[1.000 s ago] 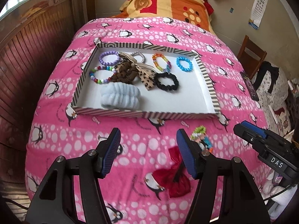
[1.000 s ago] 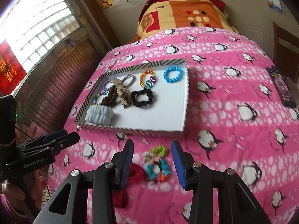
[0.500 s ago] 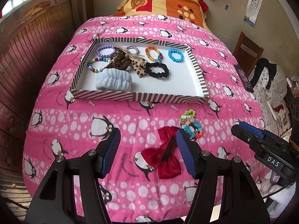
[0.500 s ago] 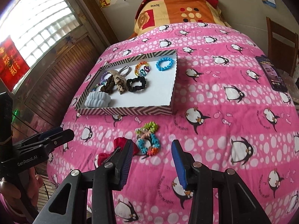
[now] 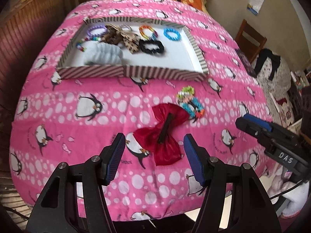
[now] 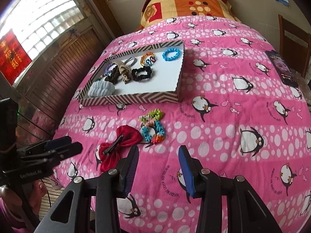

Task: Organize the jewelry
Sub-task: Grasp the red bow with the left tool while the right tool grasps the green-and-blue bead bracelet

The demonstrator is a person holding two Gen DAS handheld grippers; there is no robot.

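Left hand-held gripper (image 5: 152, 148): jaws wide, empty, low centre of frame, straddling the red bow clip (image 5: 163, 134) without visible contact. Right hand-held gripper (image 6: 158, 158): jaws wide, empty, low centre of its own frame; the colourful beaded bracelet pile (image 6: 152, 126) lies just above its tips.

Both items rest loose on the pink penguin bedspread (image 5: 87, 128), below the striped tray (image 5: 124, 72), which occupies the upper middle and already holds bracelets, scrunchies and a leopard bow.

Likely step: pick up the bow. Advice: close across the bow's narrow centre along the dark clip bar, not the floppy velvet lobes; keep the tips shallow to avoid pinching the bedspread. Left view is blurred, so exact clearance is uncertain.
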